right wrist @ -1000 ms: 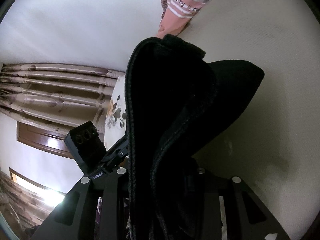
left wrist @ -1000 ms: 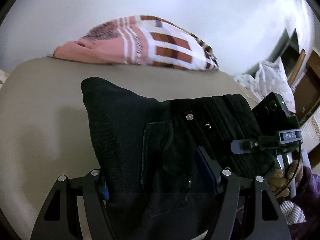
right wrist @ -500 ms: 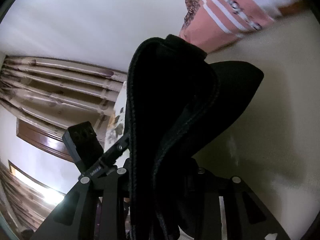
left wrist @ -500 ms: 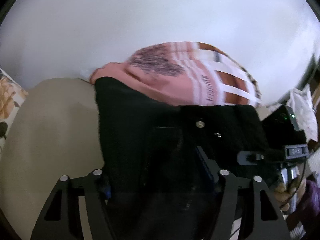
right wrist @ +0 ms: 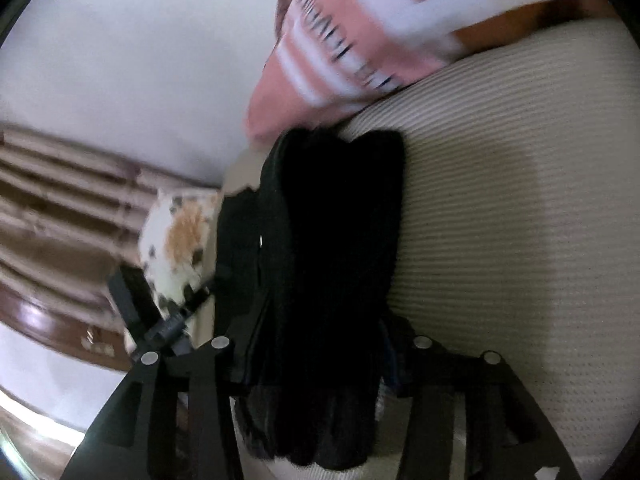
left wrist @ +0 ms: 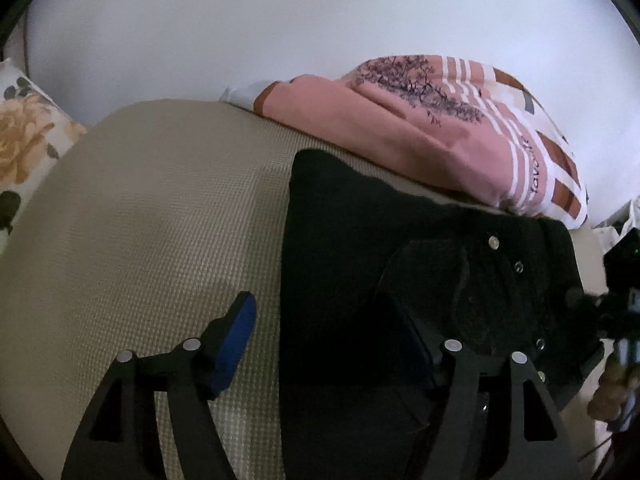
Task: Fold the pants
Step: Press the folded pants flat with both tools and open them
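folded black pants [left wrist: 420, 280] lie on a beige woven bed cover [left wrist: 160, 220], their far edge just beside a pink striped pillow [left wrist: 440, 128]. the left gripper [left wrist: 332, 332] is spread wide: its blue-padded left finger [left wrist: 236, 340] rests on the bare cover beside the pants, the other finger sits over the dark cloth. the right gripper [right wrist: 316, 348] pinches the thick stacked edge of the pants [right wrist: 332, 260] between its fingers (this view is blurred). a floral pillow [left wrist: 20, 148] sits at the far left.
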A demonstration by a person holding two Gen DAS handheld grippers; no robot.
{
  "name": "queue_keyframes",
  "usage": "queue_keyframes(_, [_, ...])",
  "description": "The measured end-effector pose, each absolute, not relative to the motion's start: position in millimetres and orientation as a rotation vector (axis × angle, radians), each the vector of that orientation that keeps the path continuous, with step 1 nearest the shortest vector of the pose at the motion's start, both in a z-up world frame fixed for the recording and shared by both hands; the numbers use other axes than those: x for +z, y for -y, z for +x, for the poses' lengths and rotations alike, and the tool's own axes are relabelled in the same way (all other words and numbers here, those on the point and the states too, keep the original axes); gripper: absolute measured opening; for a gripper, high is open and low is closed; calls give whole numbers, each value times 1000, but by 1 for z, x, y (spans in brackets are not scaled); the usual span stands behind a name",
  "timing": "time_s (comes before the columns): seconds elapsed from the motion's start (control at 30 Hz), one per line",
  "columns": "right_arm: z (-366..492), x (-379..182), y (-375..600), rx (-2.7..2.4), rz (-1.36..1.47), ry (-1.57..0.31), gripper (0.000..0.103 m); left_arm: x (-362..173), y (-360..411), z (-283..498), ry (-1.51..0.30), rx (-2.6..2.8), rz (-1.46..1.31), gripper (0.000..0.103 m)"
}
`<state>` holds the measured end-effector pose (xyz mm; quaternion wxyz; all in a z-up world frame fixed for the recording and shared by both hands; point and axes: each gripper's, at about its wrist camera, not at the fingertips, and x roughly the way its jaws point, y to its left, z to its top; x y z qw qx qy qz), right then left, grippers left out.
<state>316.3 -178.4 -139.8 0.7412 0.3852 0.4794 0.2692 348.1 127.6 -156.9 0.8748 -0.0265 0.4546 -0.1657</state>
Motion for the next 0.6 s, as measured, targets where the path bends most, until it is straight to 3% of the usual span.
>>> queue_keyframes(0.27, [281, -70, 198, 632, 842, -745, 46, -141, -125, 328, -919, -325, -90, 70])
queue_keyframes(0.4, [284, -58, 149, 729, 682, -792, 46, -135, -119, 307, -919, -333, -110, 70])
queue_keyframes(0.6, [279, -99, 123, 623, 580, -906, 43, -129, -117, 269, -867, -298, -75, 75])
